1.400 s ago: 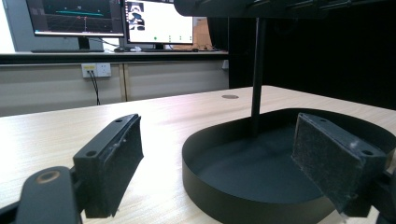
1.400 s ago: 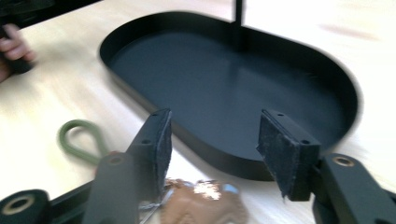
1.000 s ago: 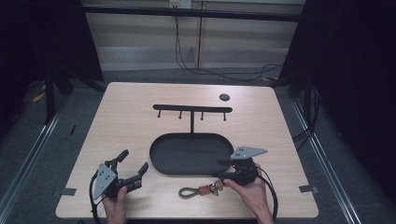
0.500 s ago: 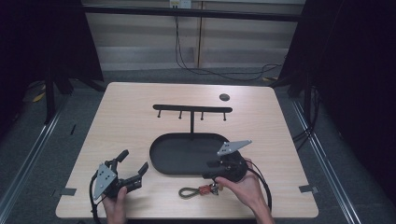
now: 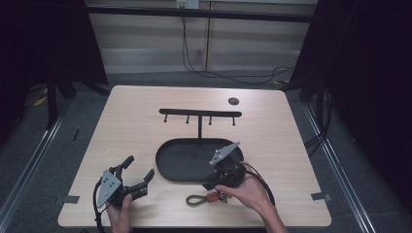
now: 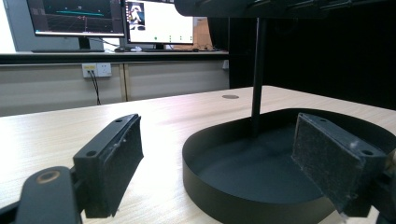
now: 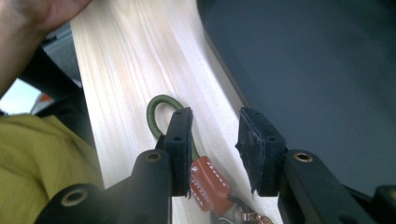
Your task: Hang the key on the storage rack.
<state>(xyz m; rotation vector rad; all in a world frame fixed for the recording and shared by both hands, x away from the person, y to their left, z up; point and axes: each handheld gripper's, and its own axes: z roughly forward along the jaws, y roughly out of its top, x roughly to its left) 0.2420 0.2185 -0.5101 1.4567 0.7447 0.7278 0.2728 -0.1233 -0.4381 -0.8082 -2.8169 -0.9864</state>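
A key ring with a green cord loop (image 5: 195,199) and a red tag (image 5: 213,196) lies on the table near the front edge. My right gripper (image 5: 210,187) tilts down over it, open. In the right gripper view the right gripper (image 7: 212,127) has its left jaw over the green cord loop (image 7: 157,108) and the red tag (image 7: 208,185) below the gap, with nothing gripped. A black oval tray (image 5: 167,171) with a hook rack (image 5: 200,113) stands mid-table. My left gripper (image 5: 138,169) rests open at the front left, and in its own view the left gripper (image 6: 215,140) faces the tray's wall (image 6: 224,198).
A small dark round disc (image 5: 233,101) sits at the table's far right. Grey tape marks (image 5: 71,199) lie at the front corners. The rack's post (image 6: 257,70) rises from the tray. Monitors (image 6: 116,21) stand behind the table. A yellow garment (image 7: 42,172) is close beside the table's edge.
My right gripper has moved left along the tray's front rim and tipped down over the key ring. The left gripper has stayed where it was.
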